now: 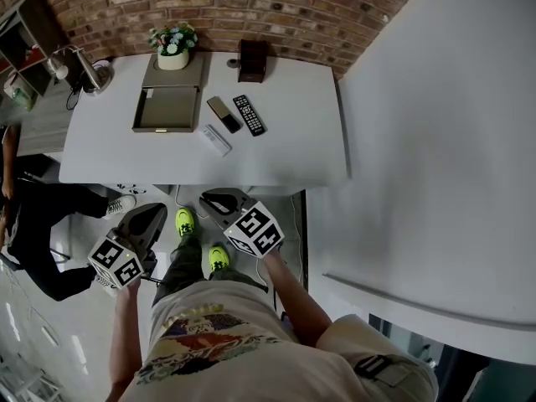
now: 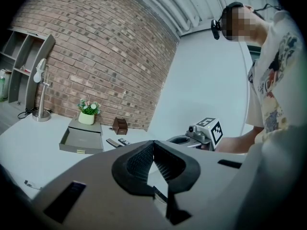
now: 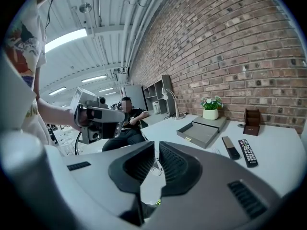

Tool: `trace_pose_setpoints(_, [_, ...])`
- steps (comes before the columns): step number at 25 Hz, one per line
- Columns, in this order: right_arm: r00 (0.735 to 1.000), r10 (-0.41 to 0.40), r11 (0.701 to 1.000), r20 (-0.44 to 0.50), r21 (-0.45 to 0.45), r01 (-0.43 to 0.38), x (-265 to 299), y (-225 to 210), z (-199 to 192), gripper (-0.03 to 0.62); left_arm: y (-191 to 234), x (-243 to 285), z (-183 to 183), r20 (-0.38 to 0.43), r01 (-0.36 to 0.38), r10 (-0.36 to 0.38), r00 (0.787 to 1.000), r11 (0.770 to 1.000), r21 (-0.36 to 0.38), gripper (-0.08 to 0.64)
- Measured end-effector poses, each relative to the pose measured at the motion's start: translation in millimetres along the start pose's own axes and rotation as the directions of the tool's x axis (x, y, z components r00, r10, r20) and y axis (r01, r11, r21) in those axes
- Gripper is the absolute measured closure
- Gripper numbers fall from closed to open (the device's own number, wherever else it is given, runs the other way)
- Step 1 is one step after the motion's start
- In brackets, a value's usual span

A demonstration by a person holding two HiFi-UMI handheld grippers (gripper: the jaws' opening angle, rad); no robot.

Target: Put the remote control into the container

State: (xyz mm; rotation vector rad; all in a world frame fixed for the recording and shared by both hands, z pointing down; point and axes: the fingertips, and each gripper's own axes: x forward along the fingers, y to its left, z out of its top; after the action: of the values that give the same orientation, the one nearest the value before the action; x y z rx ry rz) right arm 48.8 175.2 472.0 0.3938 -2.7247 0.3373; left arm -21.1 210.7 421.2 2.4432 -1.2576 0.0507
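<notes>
Our left tool (image 1: 153, 214) and right tool (image 1: 219, 201), both closed on nothing, hung short of the desk (image 1: 310, 141). Well beyond them, we counted the black remote control (image 1: 249, 115) among three remotes (image 1: 224, 114), just right of one container (image 1: 166, 107).

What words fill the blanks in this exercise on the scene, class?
1. The wall behind is built of ____.
2. The container stands ____.
3. The black remote control lies on the ____.
4. The left gripper and the right gripper, both shut, hold ____.
Missing words: brick; open; table; nothing.
</notes>
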Motion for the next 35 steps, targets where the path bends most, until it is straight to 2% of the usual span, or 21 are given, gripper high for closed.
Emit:
trace_pose_setpoints(5, [0.999, -0.028, 1.000, -0.018, -0.002, 0.028, 11, -11, 7, 0.577, 16, 19, 9, 0.004, 0.061, -0.061, 0.998, 0.998, 0.028, 0.555])
trace_pose_setpoints(9, [0.998, -0.062, 0.998, -0.026, -0.009, 0.062, 25, -28, 16, 0.577, 33, 40, 19, 0.002, 0.108, -0.108, 0.994, 0.994, 0.020, 0.555])
trace_pose_setpoints(15, [0.993, -0.107, 0.994, -0.041, -0.016, 0.106, 52, -57, 34, 0.577, 70, 64, 38, -0.001, 0.172, -0.172, 0.985, 0.984, 0.038, 0.555])
trace_pose_setpoints(24, [0.976, -0.195, 0.981, -0.098, -0.033, 0.192, 88, -97, 63, 0.577, 126, 90, 69, -0.024, 0.254, -0.254, 0.967, 0.966, 0.047, 0.555])
trace_pose_setpoints(31, [0.964, -0.236, 0.972, -0.124, -0.040, 0.233, 116, -113, 76, 0.571, 154, 101, 73, -0.066, 0.317, -0.315, 0.947, 0.948, 0.034, 0.555])
trace_pose_setpoints(35, [0.954, -0.255, 0.967, -0.155, -0.054, 0.250, 132, -123, 75, 0.546, 170, 105, 71, -0.088, 0.342, -0.338, 0.937, 0.939, 0.032, 0.555])
